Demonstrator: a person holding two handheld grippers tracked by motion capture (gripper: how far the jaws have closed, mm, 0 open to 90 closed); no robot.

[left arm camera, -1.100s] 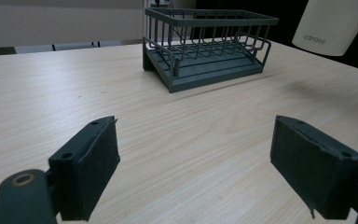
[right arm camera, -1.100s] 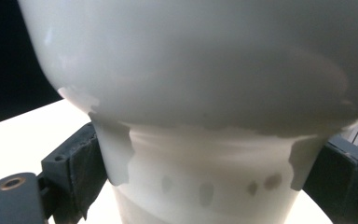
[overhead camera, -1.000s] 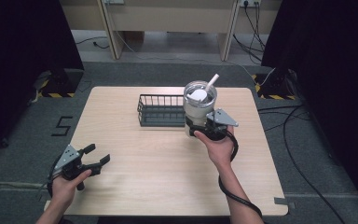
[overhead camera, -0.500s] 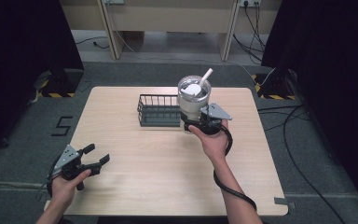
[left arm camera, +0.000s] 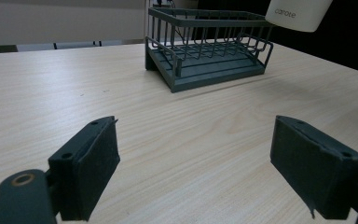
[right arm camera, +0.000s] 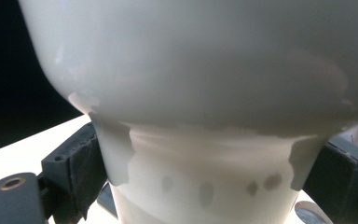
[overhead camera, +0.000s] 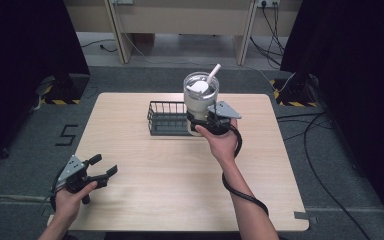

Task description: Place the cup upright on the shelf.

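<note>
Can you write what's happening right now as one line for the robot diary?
right gripper: shut on tumbler, lifted beside wire basket | left gripper: open, idle near table edge

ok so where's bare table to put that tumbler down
Bare wood lies between the wire basket and the left gripper, and along the table edge right of the forearm. It is crowded at the basket, where the right gripper holds the tumbler.

My R gripper [overhead camera: 203, 121] pads: matt black rubbery. Tumbler [overhead camera: 200, 98]: smooth, semi-gloss off-white plastic w/ clear lid. Rack [left arm camera: 208, 43]: matt dark coated wire; table [overhead camera: 145, 175] pale wood-grain laminate.
</note>
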